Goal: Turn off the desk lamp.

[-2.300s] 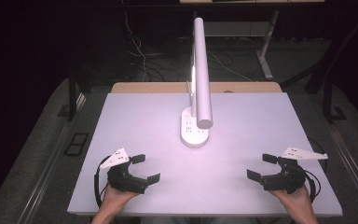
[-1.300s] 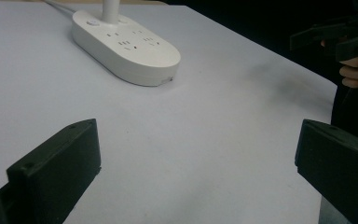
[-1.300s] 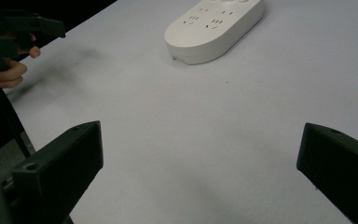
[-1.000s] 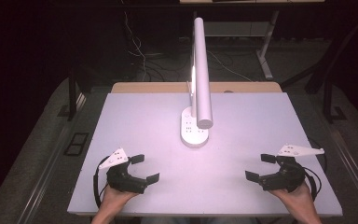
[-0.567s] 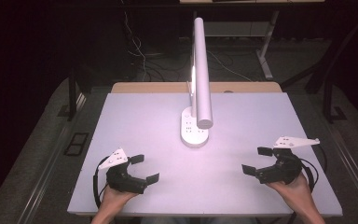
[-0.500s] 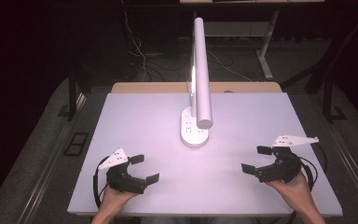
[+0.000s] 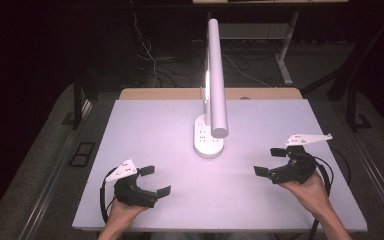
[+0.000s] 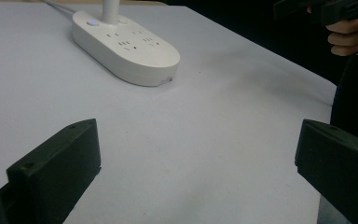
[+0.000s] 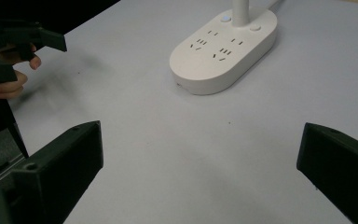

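Both grippers hover with jaws spread wide: left gripper (image 7: 155, 181) near the table's front-left edge, right gripper (image 7: 271, 161) toward the front-right. Neither touches anything. Between them the table (image 7: 145, 130) is a smooth, matte white sheet, bare across its front half. A white lamp (image 7: 215, 75) with an oval, socket-dotted base (image 7: 206, 142) stands mid-table. Dark floor with cables (image 7: 150, 60) surrounds it.

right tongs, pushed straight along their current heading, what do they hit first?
Probably the white oval lamp base with sockets. In the right gripper view it sits ahead between the open jaws of the right tongs, slightly right of centre, with bare white tabletop before it. Depth is unclear; they might skim past its near end.
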Action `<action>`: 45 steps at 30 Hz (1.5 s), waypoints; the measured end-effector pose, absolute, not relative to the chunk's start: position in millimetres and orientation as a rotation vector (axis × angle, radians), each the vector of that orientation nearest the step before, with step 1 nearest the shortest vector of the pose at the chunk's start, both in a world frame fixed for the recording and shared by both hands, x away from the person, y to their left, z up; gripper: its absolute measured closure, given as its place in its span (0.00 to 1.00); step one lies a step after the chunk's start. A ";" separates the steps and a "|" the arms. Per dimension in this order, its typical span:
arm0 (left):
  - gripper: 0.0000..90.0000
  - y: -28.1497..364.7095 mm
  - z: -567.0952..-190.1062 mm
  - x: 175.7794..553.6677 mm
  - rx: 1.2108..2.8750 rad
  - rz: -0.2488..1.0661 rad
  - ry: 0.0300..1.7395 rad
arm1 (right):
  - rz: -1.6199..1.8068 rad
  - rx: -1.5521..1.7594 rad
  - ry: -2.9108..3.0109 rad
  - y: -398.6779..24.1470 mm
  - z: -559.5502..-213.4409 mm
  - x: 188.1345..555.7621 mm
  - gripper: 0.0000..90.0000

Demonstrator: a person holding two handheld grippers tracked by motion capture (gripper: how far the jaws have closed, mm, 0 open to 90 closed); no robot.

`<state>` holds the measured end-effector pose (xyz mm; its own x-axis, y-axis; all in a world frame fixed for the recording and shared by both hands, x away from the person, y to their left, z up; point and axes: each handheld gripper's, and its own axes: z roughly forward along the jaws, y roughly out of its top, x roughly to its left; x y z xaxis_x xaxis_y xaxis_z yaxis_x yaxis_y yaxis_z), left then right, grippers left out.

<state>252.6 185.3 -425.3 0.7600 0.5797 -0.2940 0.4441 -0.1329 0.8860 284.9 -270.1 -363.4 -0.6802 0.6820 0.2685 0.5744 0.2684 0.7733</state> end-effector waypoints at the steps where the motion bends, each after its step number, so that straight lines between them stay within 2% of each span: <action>1: 0.00 185.4 -425.2 252.7 1.766 0.142 0.803 | 1.385 1.193 2.410 -269.6 -362.9 286.1 0.00; 19: 0.00 185.7 -425.3 253.1 1.766 0.144 0.799 | 1.374 1.157 2.448 -249.2 -345.6 314.0 0.00; 45: 0.00 185.8 -425.4 253.5 1.767 0.138 0.801 | 1.354 1.133 2.488 -215.4 -341.5 360.8 0.01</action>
<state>253.5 185.8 -425.4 0.7617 0.5765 -0.2956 0.4449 -0.1336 0.8856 360.8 -215.4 -341.5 -0.7205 0.6449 0.2549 0.5641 0.3313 0.7563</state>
